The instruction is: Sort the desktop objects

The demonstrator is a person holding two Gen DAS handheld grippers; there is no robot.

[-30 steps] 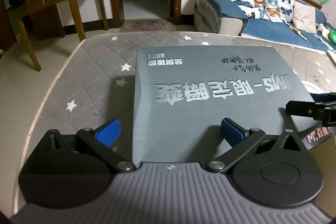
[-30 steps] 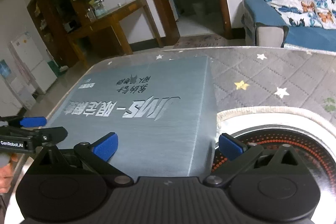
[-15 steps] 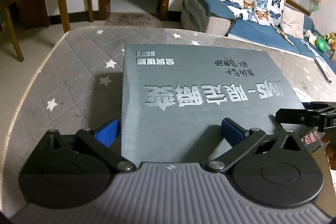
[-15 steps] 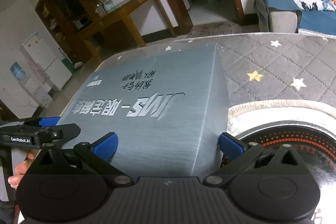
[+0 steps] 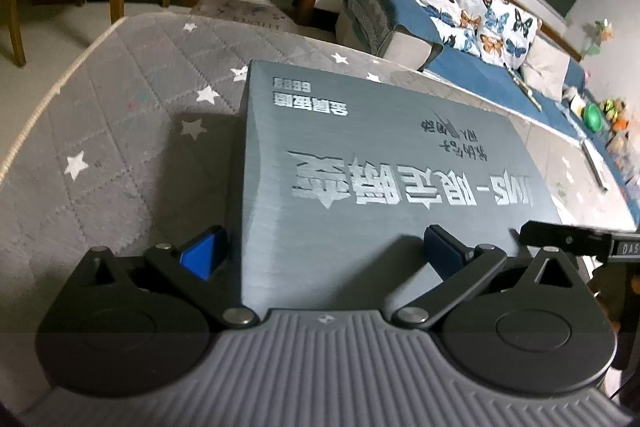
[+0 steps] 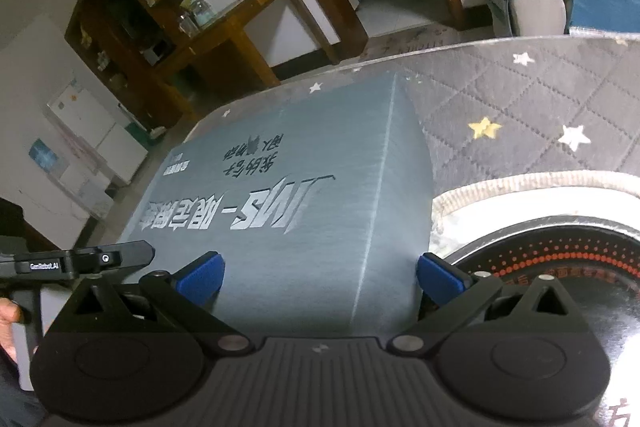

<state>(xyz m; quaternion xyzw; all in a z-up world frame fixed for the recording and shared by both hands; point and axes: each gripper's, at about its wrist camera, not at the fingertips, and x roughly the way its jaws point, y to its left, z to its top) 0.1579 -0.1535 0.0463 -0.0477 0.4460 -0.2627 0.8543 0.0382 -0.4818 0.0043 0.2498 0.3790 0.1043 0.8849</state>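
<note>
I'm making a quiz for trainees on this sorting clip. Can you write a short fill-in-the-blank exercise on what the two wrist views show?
1. Both grippers reach over the near edge of a large grey ____ with silver lettering.
2. The quilted grey cover under it is printed with ____.
3. The fingers of the left gripper carry pads coloured ____.
4. In the right wrist view, the right gripper has its fingers spread ____.

Missing words: box; stars; blue; open

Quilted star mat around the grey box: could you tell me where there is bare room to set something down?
Bare quilted mat lies left of the grey box, out to the mat's piped edge, and beyond its far end. Right of the box, the round black plate crowds things.
</note>
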